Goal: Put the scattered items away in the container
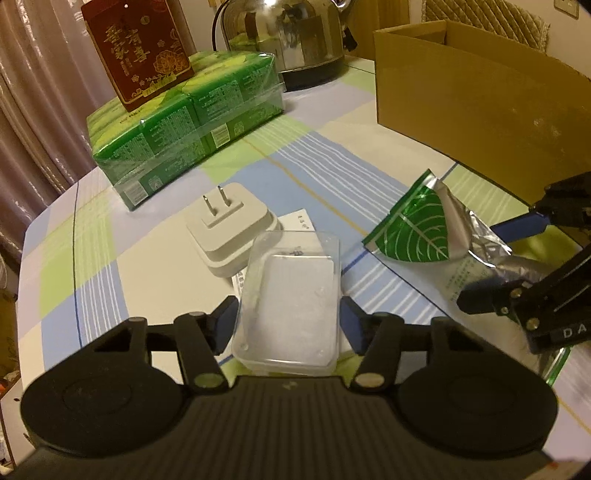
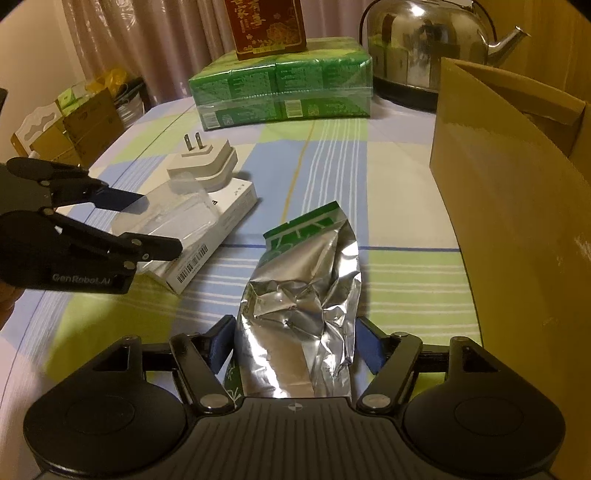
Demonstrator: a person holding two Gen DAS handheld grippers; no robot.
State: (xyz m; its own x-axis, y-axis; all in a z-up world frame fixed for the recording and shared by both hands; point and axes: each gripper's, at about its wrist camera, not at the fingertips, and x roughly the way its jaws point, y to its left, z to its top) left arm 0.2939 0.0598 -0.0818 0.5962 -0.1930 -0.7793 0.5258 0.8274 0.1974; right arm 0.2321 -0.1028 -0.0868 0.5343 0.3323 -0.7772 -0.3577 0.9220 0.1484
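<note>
At the bottom of the left wrist view, the left gripper (image 1: 289, 325) stands about half open, its blue pads set against the two sides of a clear plastic tray (image 1: 290, 306); the tray fills the gap between them, and the right wrist view shows the same pads closed on it from either side. The tray rests on a flat white box (image 2: 207, 230) that lies on the checked tablecloth (image 1: 295, 162). Just behind the tray, on the same box, a white plug adapter (image 1: 232, 227) stands with its two prongs pointing up.

At the bottom of the right wrist view, the right gripper (image 2: 293, 343) is a little past half open, with a crumpled silver foil pouch (image 2: 303, 295) between its fingers. The left pad touches the pouch's edge; whether the right pad presses it I cannot tell. The pouch lies flat on the cloth, its green leaf-printed end pointing away toward the middle of the frame.

Along the right edge of both views stands an open cardboard box (image 2: 509, 221), close beside the pouch. Farther back, centre top, a green shrink-wrapped pack of tissues (image 2: 280, 94) carries a red carton (image 2: 267, 27) with gold lettering. To the upper right sits a steel kettle (image 2: 428, 48). Behind, pale curtains (image 1: 33, 110) hang
</note>
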